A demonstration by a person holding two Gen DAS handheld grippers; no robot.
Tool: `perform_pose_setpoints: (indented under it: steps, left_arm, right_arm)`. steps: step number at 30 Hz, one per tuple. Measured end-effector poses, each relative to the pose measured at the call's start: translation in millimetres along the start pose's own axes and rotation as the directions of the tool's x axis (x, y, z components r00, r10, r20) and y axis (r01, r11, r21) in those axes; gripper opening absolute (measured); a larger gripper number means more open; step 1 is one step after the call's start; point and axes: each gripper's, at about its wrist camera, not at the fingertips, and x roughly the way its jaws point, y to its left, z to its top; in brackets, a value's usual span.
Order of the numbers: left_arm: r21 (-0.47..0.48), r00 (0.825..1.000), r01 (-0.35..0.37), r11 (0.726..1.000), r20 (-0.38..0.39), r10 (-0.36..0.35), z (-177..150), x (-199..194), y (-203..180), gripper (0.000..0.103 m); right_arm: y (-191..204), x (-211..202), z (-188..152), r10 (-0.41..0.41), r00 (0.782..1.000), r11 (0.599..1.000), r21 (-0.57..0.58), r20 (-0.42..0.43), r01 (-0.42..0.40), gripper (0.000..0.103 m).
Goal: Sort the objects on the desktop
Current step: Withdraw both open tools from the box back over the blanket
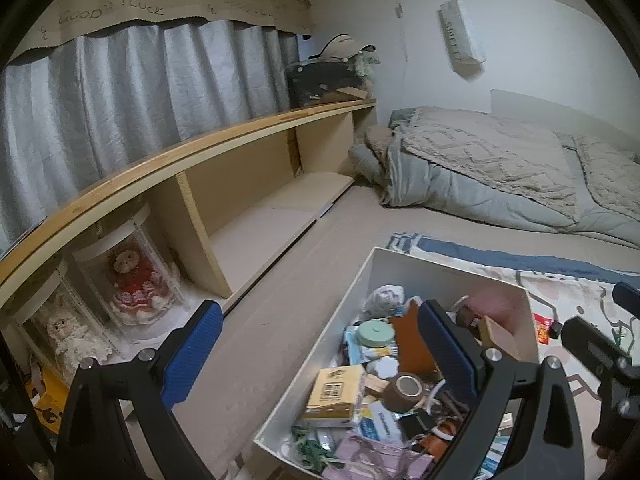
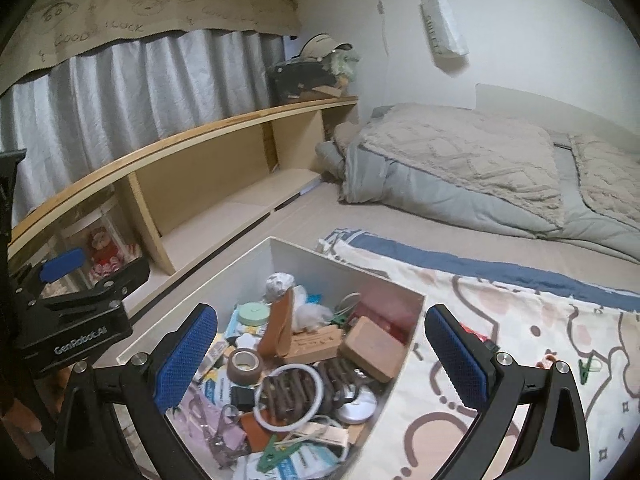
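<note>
A white box (image 1: 362,280) on the bed holds several small items. Among them are a brown tape roll (image 1: 406,390), a mint round tin (image 1: 376,334) and a small cardboard carton (image 1: 336,396). My left gripper (image 1: 322,344) hangs open over the box's left wall, with nothing between its blue pads. In the right wrist view the same box (image 2: 192,304) shows the tape roll (image 2: 245,366), a tan leather case (image 2: 280,328), a cork block (image 2: 374,348) and a white ring (image 2: 290,396). My right gripper (image 2: 322,354) is open above these items and grips none of them.
The box stands on a patterned blanket (image 2: 500,320), where a green clip (image 2: 586,370) and a red packet (image 1: 544,328) lie loose. A wooden shelf (image 1: 256,200) with doll cases (image 1: 132,280) runs along the left. A folded duvet (image 1: 500,172) lies behind.
</note>
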Motion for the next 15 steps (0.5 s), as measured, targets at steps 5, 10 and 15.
perform_pose_setpoints:
  steps: [5, 10, 15]
  left_arm:
    - [0.007, 1.0, 0.026, 1.0, 0.01, -0.026, 2, -5, -10, 0.099]
    - [0.001, 0.998, 0.057, 0.998, 0.004, -0.057, 4, -10, -20, 0.099]
    - [-0.005, 0.997, 0.076, 0.997, 0.008, -0.076, 7, -16, -28, 0.099]
  right_arm:
    - [-18, -9, 5, -0.041, 0.999, 0.999, 0.021, 0.017, 0.04, 0.103]
    - [-40, -23, 7, -0.079, 0.996, 0.996, 0.046, 0.029, 0.078, 0.103]
    - [-60, -36, 5, -0.122, 0.992, 0.991, 0.058, 0.033, 0.12, 0.103]
